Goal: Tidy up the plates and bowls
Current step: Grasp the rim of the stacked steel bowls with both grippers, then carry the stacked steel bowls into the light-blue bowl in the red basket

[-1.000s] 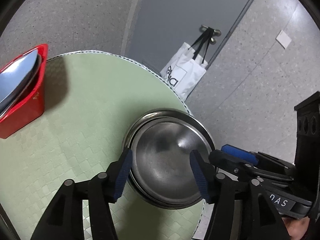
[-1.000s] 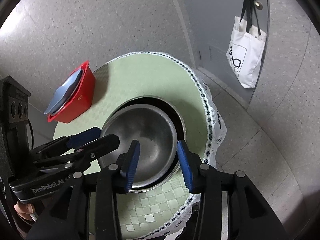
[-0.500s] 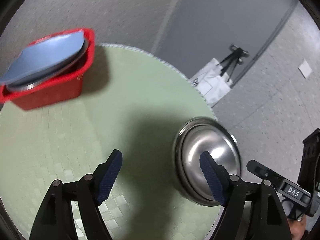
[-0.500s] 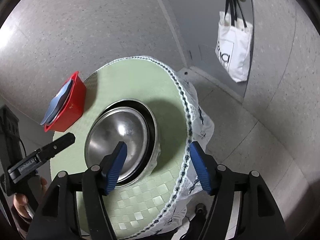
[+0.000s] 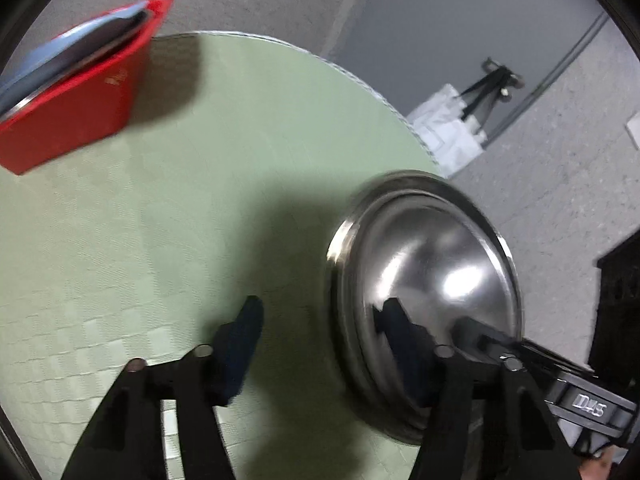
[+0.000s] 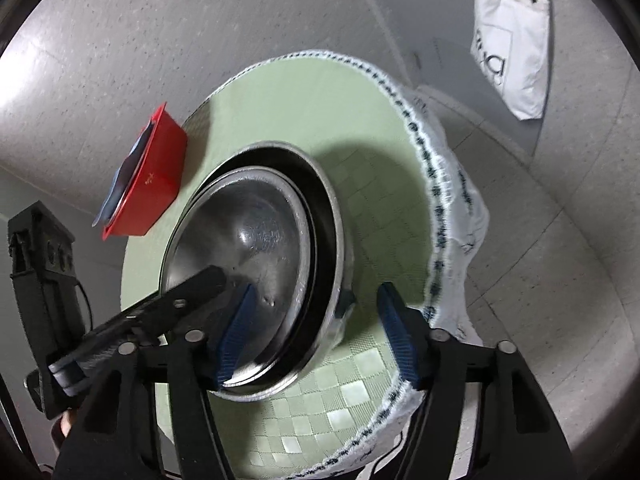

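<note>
A stack of steel bowls (image 5: pixel 432 264) sits near the edge of the round table with a green cloth (image 5: pixel 180 208). My left gripper (image 5: pixel 322 340) straddles the stack's left rim. One finger is inside the top bowl and the other is over the cloth. Its jaws are closing and the pads stay off the rim. My right gripper (image 6: pixel 316 336) straddles the opposite rim of the bowls (image 6: pixel 256 240) the same way, also closing without touching. A red basket (image 5: pixel 76 120) holds plates (image 5: pixel 68 48) at the far left of the table.
The bowls stand close to the table's lace-trimmed edge (image 6: pixel 436 216), with grey floor beyond it. A white tote bag (image 6: pixel 512 48) hangs from a door handle behind the table. The red basket (image 6: pixel 156 184) sits by the opposite edge. Bare green cloth lies between basket and bowls.
Both grippers have come down closer to the bowls. Their jaws widened and then narrowed again. Each has shifted from over the bowl to straddling the rim.
</note>
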Available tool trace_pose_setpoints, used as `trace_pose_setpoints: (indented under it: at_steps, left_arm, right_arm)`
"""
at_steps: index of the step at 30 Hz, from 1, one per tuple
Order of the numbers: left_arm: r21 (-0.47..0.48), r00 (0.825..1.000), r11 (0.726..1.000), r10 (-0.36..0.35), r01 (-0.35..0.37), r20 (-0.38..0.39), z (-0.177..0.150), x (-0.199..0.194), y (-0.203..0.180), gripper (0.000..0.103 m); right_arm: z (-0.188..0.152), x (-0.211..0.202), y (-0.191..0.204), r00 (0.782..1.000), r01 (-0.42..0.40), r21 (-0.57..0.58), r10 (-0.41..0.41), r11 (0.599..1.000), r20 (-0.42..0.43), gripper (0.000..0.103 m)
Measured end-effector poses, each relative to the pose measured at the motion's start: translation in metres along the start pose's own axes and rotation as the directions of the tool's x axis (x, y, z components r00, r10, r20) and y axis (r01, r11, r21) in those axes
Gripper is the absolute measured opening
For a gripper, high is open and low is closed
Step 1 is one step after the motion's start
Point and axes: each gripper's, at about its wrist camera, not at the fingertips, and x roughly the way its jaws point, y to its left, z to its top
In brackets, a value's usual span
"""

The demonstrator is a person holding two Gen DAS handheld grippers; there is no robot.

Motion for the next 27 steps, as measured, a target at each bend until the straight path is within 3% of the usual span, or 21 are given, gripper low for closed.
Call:
trace_pose_setpoints:
  at_steps: [1, 2, 9, 14, 20, 27]
  left_arm:
    - [0.005, 1.0, 1.0, -0.011, 0.011, 0.004, 0.002, 0.001, -0.004, 0.04]
    - [0.019, 1.0, 1.0, -0.01, 0.01, 0.014, 0.003, 0.0, -0.009, 0.037]
    - [0.011, 0.999, 1.0, 0.017, -0.017, 0.05, -0.002, -0.012, -0.007, 0.037]
    - [0.051, 0.991, 0.998, 0.017, -0.024, 0.132, -0.011, -0.051, -0.003, 0.037]
    - [0.061, 0.977, 0.998, -0.013, 0.0, 0.213, -0.006, -0.11, 0.021, 0.037]
    - [0.056, 0.954, 0.998, -0.026, 0.009, 0.299, 0.019, -0.18, 0.077, 0.037]
  right_arm:
    - [0.001, 0.002, -0.002, 1.0, -0.009, 0.003, 0.009, 1.0, -0.007, 0.048]
    - [0.002, 0.002, -0.003, 1.0, -0.015, 0.003, 0.015, 1.0, -0.009, 0.048]
    - [0.003, -0.001, 0.004, 1.0, -0.001, -0.069, -0.001, 0.998, -0.017, 0.045]
    - [0.009, -0.013, 0.018, 1.0, -0.026, -0.088, 0.026, 0.996, 0.008, 0.04]
    - [0.027, -0.029, 0.069, 0.996, -0.047, -0.14, 0.057, 0.989, 0.071, 0.037]
    - [0.057, -0.026, 0.159, 0.989, -0.038, -0.232, 0.07, 0.972, 0.129, 0.037]
